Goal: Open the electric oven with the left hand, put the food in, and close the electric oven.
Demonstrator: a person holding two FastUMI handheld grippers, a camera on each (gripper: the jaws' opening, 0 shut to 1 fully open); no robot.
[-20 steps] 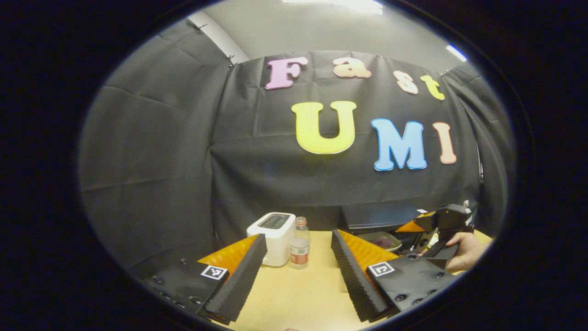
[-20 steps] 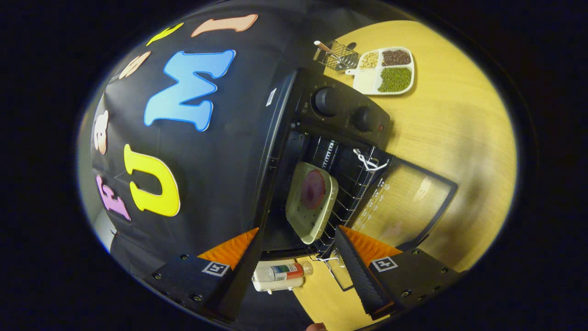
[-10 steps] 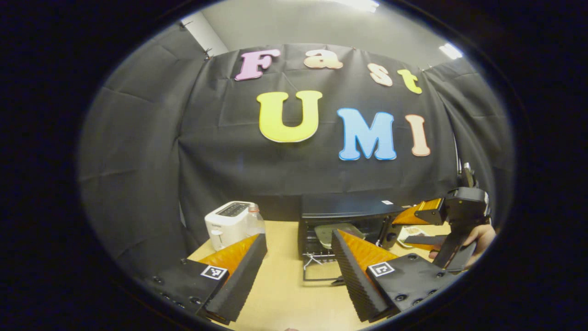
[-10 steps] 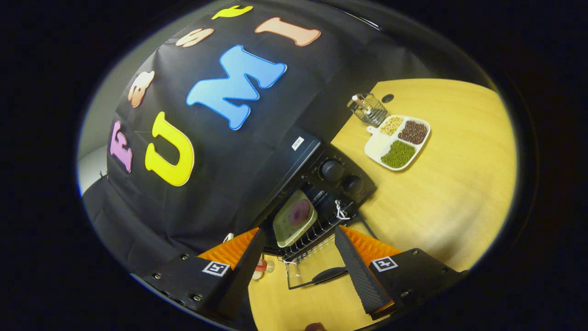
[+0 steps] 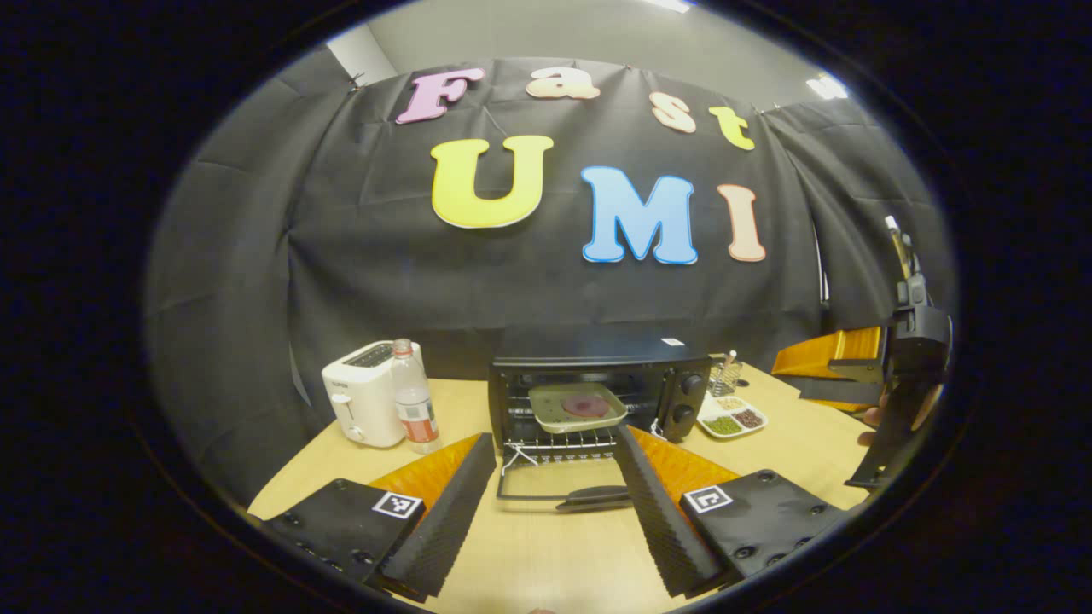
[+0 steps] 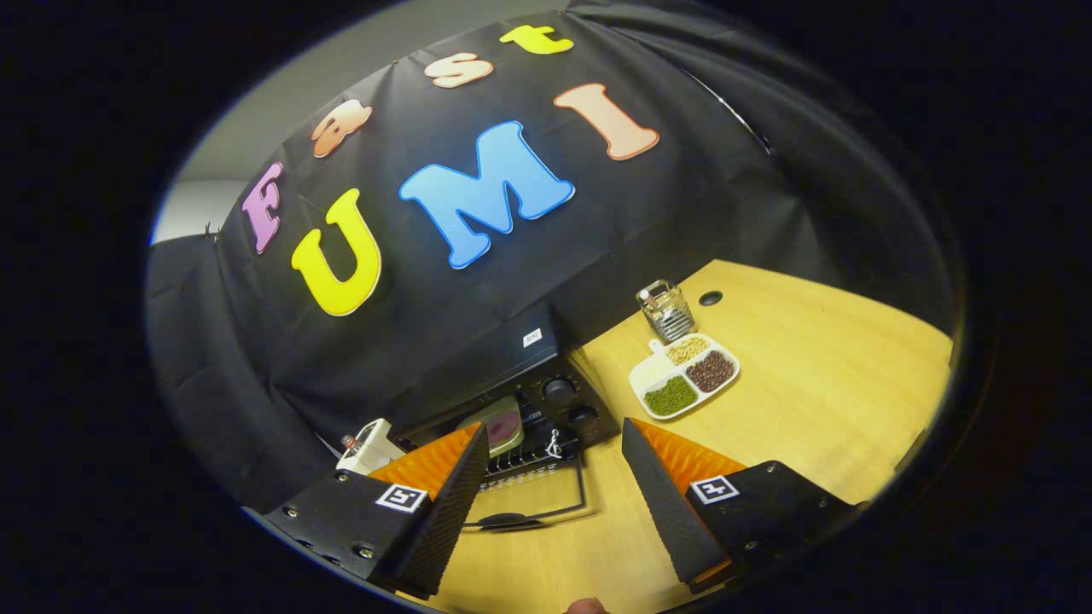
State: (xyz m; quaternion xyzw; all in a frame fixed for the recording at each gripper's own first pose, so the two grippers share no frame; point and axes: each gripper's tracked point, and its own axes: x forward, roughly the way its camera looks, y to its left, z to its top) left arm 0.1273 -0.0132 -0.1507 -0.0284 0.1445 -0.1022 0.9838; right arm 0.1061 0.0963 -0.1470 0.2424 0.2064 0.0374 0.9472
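Hidden and cut-off parts around the open electric oven

In the right gripper view, the left end of the electric oven (image 6: 512, 375) and most of the tray (image 6: 499, 424) inside it are covered by the right gripper's (image 6: 553, 486) near finger, and the toaster (image 6: 365, 443) at the table's (image 6: 810, 401) left edge is largely hidden behind that finger. In the left gripper view, the right end of the lowered door's handle (image 5: 595, 496) is covered by a finger of the left gripper (image 5: 554, 503). The hand (image 5: 874, 418) holding the other gripper is mostly hidden and cut off at the right. The contents of the wire basket (image 5: 725, 375) are too small to be made out.
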